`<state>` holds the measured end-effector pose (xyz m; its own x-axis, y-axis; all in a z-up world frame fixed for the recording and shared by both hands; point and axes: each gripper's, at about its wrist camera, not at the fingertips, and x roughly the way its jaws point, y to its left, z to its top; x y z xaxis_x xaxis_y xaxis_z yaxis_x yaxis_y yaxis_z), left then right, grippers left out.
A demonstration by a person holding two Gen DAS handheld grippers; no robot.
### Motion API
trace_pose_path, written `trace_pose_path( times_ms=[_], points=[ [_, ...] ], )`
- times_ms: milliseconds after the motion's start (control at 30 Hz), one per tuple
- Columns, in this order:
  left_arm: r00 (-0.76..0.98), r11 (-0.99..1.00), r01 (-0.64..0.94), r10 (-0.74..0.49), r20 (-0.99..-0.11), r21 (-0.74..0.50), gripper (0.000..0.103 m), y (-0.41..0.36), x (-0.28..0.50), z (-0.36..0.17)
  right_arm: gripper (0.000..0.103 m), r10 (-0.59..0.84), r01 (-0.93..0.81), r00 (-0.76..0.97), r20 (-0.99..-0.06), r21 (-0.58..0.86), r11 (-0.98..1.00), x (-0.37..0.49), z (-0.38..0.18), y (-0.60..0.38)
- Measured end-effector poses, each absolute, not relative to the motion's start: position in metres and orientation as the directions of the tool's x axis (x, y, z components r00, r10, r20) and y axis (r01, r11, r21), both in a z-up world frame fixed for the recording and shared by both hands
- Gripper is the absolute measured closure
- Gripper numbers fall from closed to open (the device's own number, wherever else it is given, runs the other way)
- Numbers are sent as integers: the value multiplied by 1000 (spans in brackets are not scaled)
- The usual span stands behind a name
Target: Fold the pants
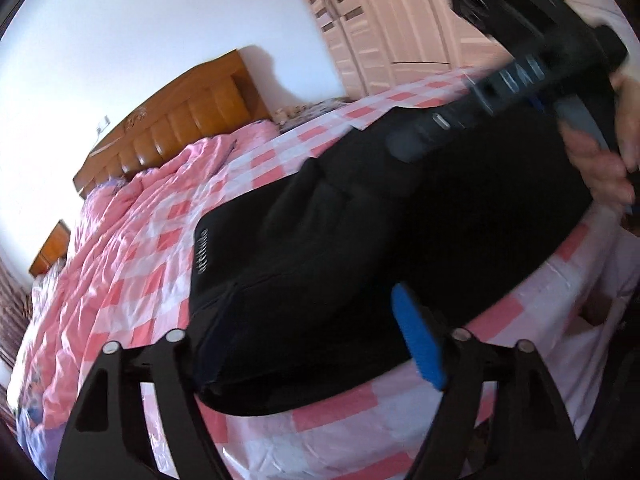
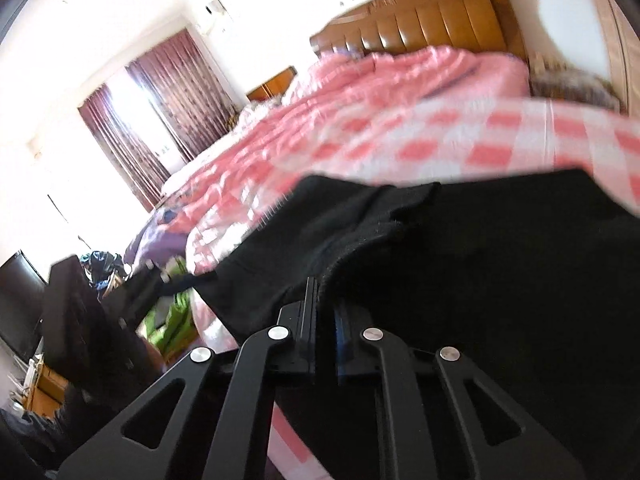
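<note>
- While the black pants [image 1: 360,240] lie flat on the pink-checked bedsheet [image 1: 152,264], folded into a thick dark slab, both grippers sit at their near edge, opposite the headboard [image 1: 176,120].
- L gripper [image 1: 304,344]: fingers spread wide, blue pad [image 1: 418,344] of one finger shows over the fabric; pants' near corner sits btw the fingers, no pinch visible. Other finger's pad hidden behind the cloth.
- R gripper [image 2: 326,312]: fingers pressed together, pinching a raised fold of pants [image 2: 480,264] edge; cloth bunches up right at the tips.
- R gripper also seen in left wrist view [image 1: 404,144], over the pants' far side, w/ person's hand [image 1: 604,160] on its handle.
- White lettering on pants' edge facing headboard, too blurred to read.
- Pink crumpled quilt [image 1: 132,200] btw pants and headboard, apart from pants.
- Wardrobe [image 1: 384,24] beside headboard; curtains [image 2: 160,120] off to the headboard's other side.
</note>
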<state>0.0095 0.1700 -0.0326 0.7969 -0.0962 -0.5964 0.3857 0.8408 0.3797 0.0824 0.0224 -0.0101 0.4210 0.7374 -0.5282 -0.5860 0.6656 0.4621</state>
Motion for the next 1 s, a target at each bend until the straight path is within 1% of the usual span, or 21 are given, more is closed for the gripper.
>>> trace_pose_path(
  times_ms=[100,233,267,300,333,367,467,567,667,733,767,800,833,867,900,933,967,1000],
  points=[
    [812,842,336,-32,-582,422,25,168,17,-35,94,750,-603,440,-493,456,654,77,8,15],
    [818,882,274,-3,-575,384,27,186,30,-30,94,764,-634,450,-463,436,638,63,28,11],
    [819,886,267,-1,-574,379,38,190,31,-29,94,763,-634,450,-464,437,639,63,27,11],
    [811,890,265,2,-585,371,64,194,32,-29,94,762,-634,449,-467,434,640,61,27,11],
    [805,894,262,5,-593,363,78,197,33,-28,94,760,-633,449,-470,433,642,62,26,11],
    [803,896,265,0,-596,356,84,199,32,-27,94,758,-627,447,-475,438,644,62,23,10],
    [811,878,278,2,-585,389,85,196,21,-23,94,755,-606,434,-492,461,649,56,10,3],
    [811,862,299,-2,-586,410,85,188,14,-28,94,730,-566,420,-540,473,675,53,-16,-8],
    [809,838,309,17,-588,450,82,178,14,-42,94,699,-530,397,-595,473,704,56,-43,-14],
    [801,819,324,29,-598,474,73,171,15,-51,94,700,-509,362,-616,498,702,57,-57,-14],
    [794,816,338,20,-608,469,61,170,14,-53,93,700,-510,355,-620,500,700,57,-60,-14],
    [787,814,350,12,-616,463,55,170,14,-54,93,698,-515,347,-626,495,700,57,-62,-12],
    [789,812,344,21,-613,471,53,170,14,-55,91,699,-516,344,-627,496,698,57,-62,-12],
    [792,814,336,29,-610,475,42,172,15,-55,88,705,-513,337,-624,506,693,59,-61,-12],
    [796,820,321,38,-604,474,28,174,14,-52,85,707,-511,332,-624,511,691,59,-60,-13],
    [797,825,318,34,-603,467,23,176,13,-49,85,708,-510,331,-623,514,690,60,-58,-15],
    [793,834,329,10,-609,443,20,180,10,-45,83,708,-510,336,-621,512,692,60,-55,-17],
    [789,841,337,-8,-614,423,20,182,8,-41,81,703,-506,345,-622,507,697,60,-52,-21]
  ],
)
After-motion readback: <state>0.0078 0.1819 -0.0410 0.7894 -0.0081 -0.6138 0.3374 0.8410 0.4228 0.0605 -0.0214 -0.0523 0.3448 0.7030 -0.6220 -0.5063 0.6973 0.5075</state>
